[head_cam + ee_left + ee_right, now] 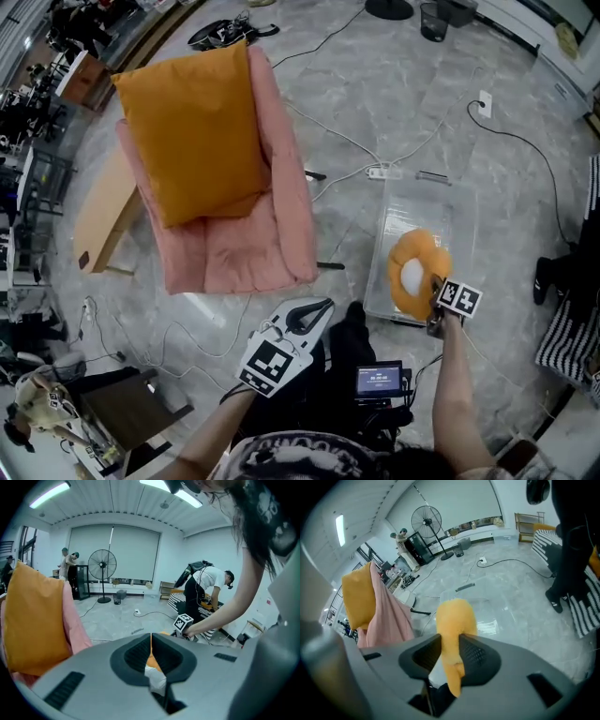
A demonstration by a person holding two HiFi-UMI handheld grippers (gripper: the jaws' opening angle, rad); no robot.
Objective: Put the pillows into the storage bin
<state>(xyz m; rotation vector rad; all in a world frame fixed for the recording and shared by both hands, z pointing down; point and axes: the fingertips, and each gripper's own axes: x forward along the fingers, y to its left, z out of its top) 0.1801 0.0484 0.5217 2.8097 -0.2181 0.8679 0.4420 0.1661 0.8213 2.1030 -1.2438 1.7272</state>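
A flower-shaped orange pillow (412,272) with a white centre hangs over the clear storage bin (441,206) on the floor at the right. My right gripper (433,292) is shut on its near edge; in the right gripper view the pillow (454,620) fills the gap between the jaws of that gripper (450,653). A large square orange pillow (192,131) leans upright on a pink chair (272,216) at the upper left. My left gripper (319,311) is held low at the centre, shut with nothing in it (151,641).
A power strip (384,172) and cables lie on the grey floor behind the bin. A wooden board (103,216) leans left of the chair. A striped cushion (572,328) lies at the right edge. A standing fan (102,564) and other people are farther back.
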